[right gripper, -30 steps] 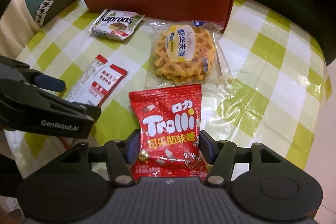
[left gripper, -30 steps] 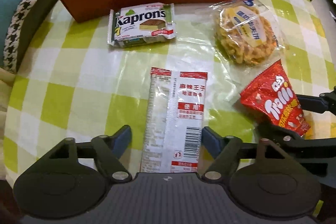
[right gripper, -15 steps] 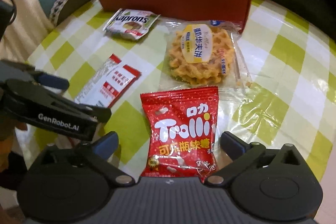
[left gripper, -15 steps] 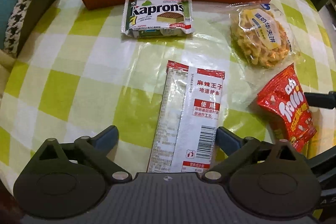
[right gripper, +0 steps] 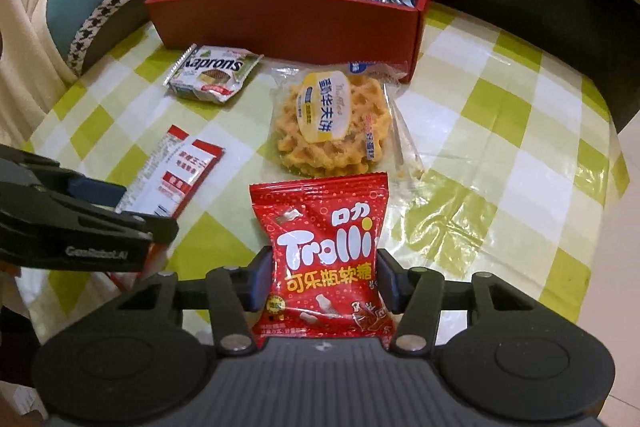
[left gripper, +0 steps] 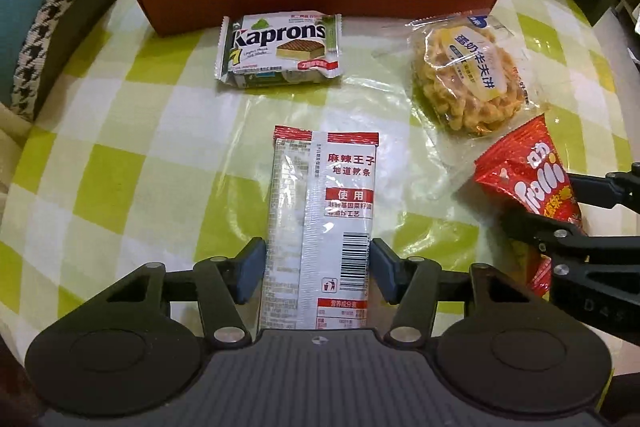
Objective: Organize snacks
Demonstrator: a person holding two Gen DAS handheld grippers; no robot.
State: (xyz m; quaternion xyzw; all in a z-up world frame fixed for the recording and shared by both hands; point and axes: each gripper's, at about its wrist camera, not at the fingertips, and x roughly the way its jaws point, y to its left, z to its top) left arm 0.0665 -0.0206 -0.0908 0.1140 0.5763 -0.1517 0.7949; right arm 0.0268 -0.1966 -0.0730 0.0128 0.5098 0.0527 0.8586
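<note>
Left wrist: left gripper (left gripper: 318, 263) jaws pinching white spicy-strip packet (left gripper: 320, 223) flat on desk (left gripper: 132, 163) | right gripper (right gripper: 320, 277) jaws pinching Trolli bag (right gripper: 322, 267) | red box (right gripper: 288, 21) well ahead | risk — slick film slips on lift; grippers collide

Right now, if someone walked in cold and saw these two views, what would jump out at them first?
Probably the bright red Trolli gummy bag, pinched between the right gripper fingers at the near edge of the green checked tablecloth. Next, the white spicy strip packet, clamped the same way in the left gripper. Behind both, the red box holds a few snacks, with the Kaprons wafer and waffle pack lying before it.
</note>
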